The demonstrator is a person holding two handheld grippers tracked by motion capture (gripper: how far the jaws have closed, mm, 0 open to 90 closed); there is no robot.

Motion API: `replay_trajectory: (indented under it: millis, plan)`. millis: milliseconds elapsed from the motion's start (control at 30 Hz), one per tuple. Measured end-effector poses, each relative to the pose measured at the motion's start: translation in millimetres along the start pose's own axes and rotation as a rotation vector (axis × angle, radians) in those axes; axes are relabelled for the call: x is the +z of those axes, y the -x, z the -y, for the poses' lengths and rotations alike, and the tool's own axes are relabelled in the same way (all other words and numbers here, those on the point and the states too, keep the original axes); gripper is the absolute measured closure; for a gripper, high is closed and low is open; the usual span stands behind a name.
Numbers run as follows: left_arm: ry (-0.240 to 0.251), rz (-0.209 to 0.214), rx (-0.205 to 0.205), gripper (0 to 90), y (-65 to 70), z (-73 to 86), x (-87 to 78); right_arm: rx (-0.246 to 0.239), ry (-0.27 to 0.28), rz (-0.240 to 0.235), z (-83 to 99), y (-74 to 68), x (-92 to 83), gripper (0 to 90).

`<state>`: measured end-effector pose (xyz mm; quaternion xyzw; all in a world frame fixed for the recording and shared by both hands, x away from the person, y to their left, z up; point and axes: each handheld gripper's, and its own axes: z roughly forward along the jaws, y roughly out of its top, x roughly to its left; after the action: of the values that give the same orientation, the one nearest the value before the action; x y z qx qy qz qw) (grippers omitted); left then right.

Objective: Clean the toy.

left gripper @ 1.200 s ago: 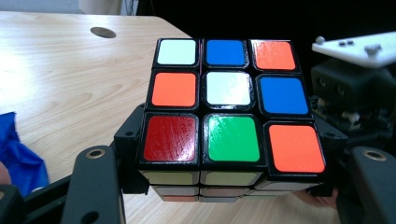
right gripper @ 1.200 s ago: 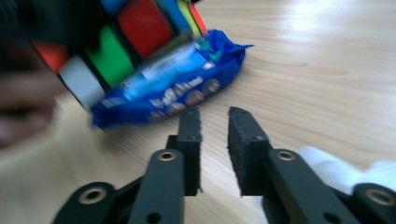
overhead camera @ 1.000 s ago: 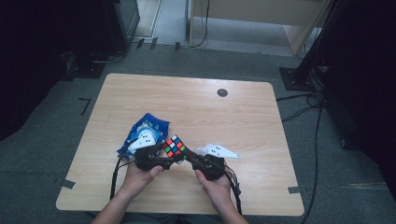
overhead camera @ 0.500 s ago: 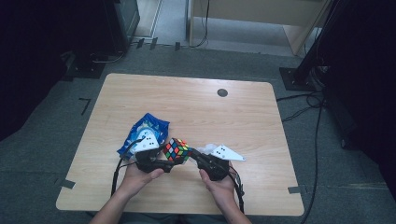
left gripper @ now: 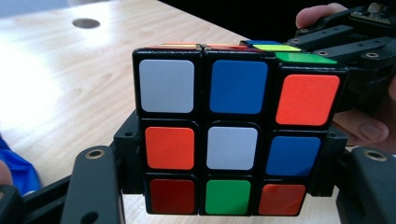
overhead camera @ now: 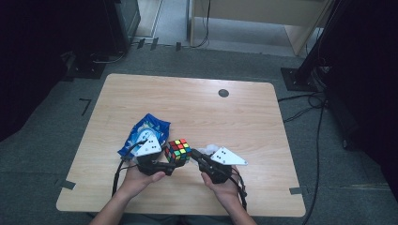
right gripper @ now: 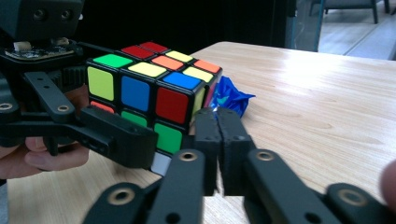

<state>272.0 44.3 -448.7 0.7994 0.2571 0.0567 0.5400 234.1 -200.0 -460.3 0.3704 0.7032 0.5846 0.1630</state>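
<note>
Between the jaws of the left gripper point(overhead camera: 174, 165) sits the puzzle cube point(overhead camera: 178, 151), clamped low, likely so its upper layers stay free to turn. At its three o'clock the right gripper point(overhead camera: 193, 155), pinched shut on nothing, noses the cube's side. Compared with a second ago, the cube sits slightly squarer. A blue wrapper point(overhead camera: 146, 131) lies at ten o'clock.

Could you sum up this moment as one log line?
left claw: shut on puzzle cube | right claw: shut, empty, beside cube | blue bag: on table
</note>
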Motion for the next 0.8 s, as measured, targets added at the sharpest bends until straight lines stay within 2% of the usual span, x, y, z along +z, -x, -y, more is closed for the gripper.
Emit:
replay_trajectory:
  millis: [100,167,267,300,367,433,500,533,633,667,800]
  plan:
    - [0.025,-0.006,-0.016,33.8,-3.0,-0.9,-4.2,0.008,0.016,-0.007,-3.5,6.3,-3.7,71.6]
    - [0.031,-0.015,-0.02,33.8,-5.5,-0.4,-6.5,-0.003,-0.013,0.025,-4.7,12.7,-4.5,67.3]
    - [0.037,-0.023,-0.032,33.9,-8.7,0.3,-8.9,-0.121,-0.166,0.174,5.2,22.2,3.6,59.5]
    - [0.038,-0.025,-0.032,33.9,-9.1,0.4,-9.6,-0.138,-0.213,0.204,10.8,25.1,7.1,57.0]
    - [0.04,-0.03,-0.025,33.9,-9.2,0.6,-10.3,-0.152,-0.294,0.233,21.8,30.9,14.8,53.7]
    - [0.039,-0.03,-0.023,33.9,-9.6,0.6,-10.7,-0.147,-0.337,0.247,27.7,33.8,20.5,52.9]
    - [0.037,-0.03,-0.023,33.9,-9.9,0.9,-10.9,-0.158,-0.385,0.3,32.8,36.5,26.5,52.7]
    - [0.038,-0.028,-0.026,33.9,-10.1,1.0,-10.9,-0.145,-0.405,0.316,34.9,38.2,28.4,52.7]
    - [0.042,-0.026,-0.026,33.9,-10.2,1.3,-11.2,-0.119,-0.427,0.34,38.7,42.1,29.5,54.3]
    - [0.042,-0.026,-0.025,33.9,-10.3,1.1,-11.4,-0.112,-0.435,0.347,39.9,43.2,29.4,55.2]
    - [0.045,-0.028,-0.024,33.9,-9.3,0.8,-11.9,-0.054,-0.433,0.323,41.3,49.9,27.5,63.7]
